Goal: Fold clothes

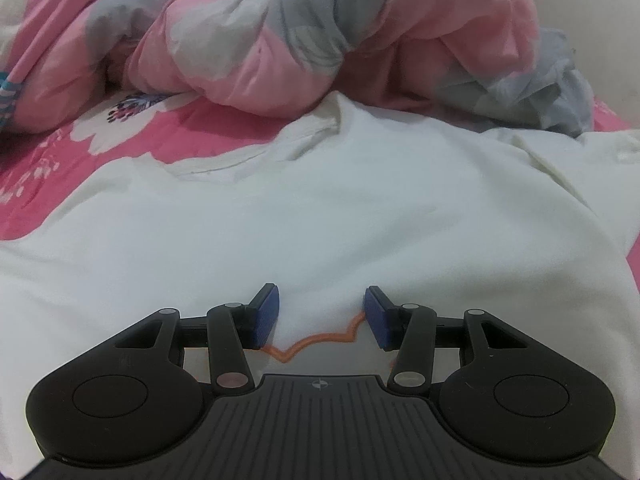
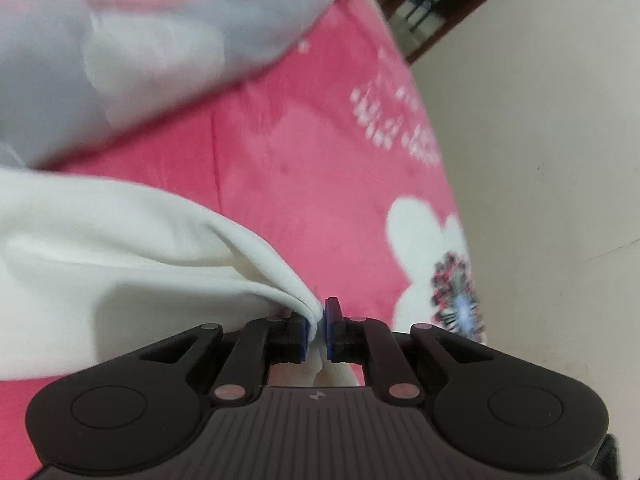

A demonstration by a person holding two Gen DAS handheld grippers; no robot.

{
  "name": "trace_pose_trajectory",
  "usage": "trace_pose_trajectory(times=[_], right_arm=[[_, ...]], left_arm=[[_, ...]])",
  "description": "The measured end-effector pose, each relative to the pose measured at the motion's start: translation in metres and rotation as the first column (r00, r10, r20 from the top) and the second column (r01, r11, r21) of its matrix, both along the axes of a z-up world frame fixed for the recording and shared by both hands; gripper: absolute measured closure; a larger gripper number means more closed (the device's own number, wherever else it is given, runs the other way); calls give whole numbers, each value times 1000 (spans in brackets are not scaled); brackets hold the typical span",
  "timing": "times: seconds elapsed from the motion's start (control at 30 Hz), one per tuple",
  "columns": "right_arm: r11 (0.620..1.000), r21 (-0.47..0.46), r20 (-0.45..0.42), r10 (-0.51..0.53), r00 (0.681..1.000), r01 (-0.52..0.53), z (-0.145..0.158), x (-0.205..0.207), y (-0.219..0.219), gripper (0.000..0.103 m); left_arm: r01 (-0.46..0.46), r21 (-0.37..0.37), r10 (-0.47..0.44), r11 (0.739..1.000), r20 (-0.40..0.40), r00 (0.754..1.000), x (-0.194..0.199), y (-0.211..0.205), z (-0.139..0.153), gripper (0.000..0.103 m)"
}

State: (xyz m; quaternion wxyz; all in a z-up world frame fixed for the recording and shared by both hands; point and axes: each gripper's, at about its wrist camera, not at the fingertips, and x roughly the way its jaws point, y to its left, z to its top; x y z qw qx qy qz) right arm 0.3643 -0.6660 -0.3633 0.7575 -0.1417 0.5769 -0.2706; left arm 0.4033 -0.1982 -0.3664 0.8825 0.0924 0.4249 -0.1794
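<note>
Left gripper (image 1: 320,316): jaws apart, nothing between pads, low over white garment (image 1: 320,216). Orange printed line (image 1: 316,342) on cloth visible between blue pads (image 1: 266,316).

Right gripper (image 2: 316,330): jaws closed on bunched edge of white garment (image 2: 120,264), cloth pinched between pads.

Garment lies spread on pink bedsheet with white flowers (image 2: 320,184). Crumpled pink-grey quilt (image 1: 304,36) behind garment, far side of bed. View of right wrist blurred.
</note>
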Motion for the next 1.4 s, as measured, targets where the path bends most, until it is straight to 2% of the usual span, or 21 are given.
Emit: trace_pose_trajectory(times=[0.03, 0.07, 0.1, 0.2, 0.3, 0.37, 0.43, 0.57, 0.67, 0.73, 0.83, 0.9, 1.03, 1.07, 1.17, 1.27, 1.33, 1.4], right_arm=[[1000, -10, -26, 10, 1000, -10, -11, 1, -1, 88], [999, -27, -49, 23, 999, -24, -19, 2, -1, 78], [997, -58, -65, 40, 997, -44, -19, 2, 3, 63], [996, -82, -56, 39, 998, -43, 1, -5, 4, 43], [999, -43, 22, -17, 1000, 18, 39, -23, 3, 41], [999, 3, 142, -39, 989, 39, 75, -41, 16, 41], [998, 60, 284, -47, 958, 31, 113, -58, 41, 41], [963, 261, 519, -78, 851, -71, 172, -90, 103, 37], [924, 334, 612, -64, 788, -185, 199, -92, 153, 37], [892, 355, 654, -25, 756, -278, 213, -87, 194, 36], [822, 391, 666, 57, 744, -414, 218, -65, 259, 36], [760, 418, 669, 113, 734, -497, 220, -50, 305, 36], [597, 484, 657, 233, 717, -639, 211, -13, 405, 39], [555, 502, 656, 255, 710, -663, 205, -6, 431, 39], [431, 573, 646, 286, 707, -697, 183, 14, 506, 40], [323, 589, 642, 371, 671, -741, 157, 34, 588, 41], [268, 597, 628, 431, 648, -756, 139, 42, 642, 42], [250, 530, 624, 532, 572, -810, 126, 41, 689, 42]], left_arm=[[1, 4, -1, 1000, 0, 1000, 1, 1, 0, 55], [1, 5, -1, 1000, 1, 1000, 1, 1, 0, 55], [2, 6, -2, 1000, 2, 1000, 1, 1, 0, 55], [4, 6, -4, 1000, 7, 1000, 0, 2, 2, 55], [-8, -9, 8, 1000, 16, 1000, -4, 6, 8, 55], [-16, -42, 17, 999, 29, 999, -10, 11, 17, 55], [-34, -80, 37, 996, 36, 999, -17, 18, 28, 54], [-101, -171, 104, 980, 7, 995, -36, 46, 54, 50], [-166, -226, 165, 960, -23, 986, -54, 83, 69, 43], [-206, -253, 202, 945, -43, 978, -67, 111, 78, 34], [-278, -258, 266, 925, -82, 961, -80, 158, 85, 31], [-347, -263, 332, 900, -100, 938, -87, 195, 87, 31], [-504, -263, 490, 823, -122, 863, -99, 274, 88, 31], [-545, -252, 532, 800, -120, 838, -103, 294, 87, 31], [-613, -236, 602, 754, -126, 788, -110, 336, 81, 31], [-672, -222, 662, 706, -132, 738, -116, 375, 75, 31], [-710, -213, 699, 672, -135, 702, -120, 401, 71, 31], [-728, -213, 719, 651, -135, 682, -123, 420, 68, 31]])
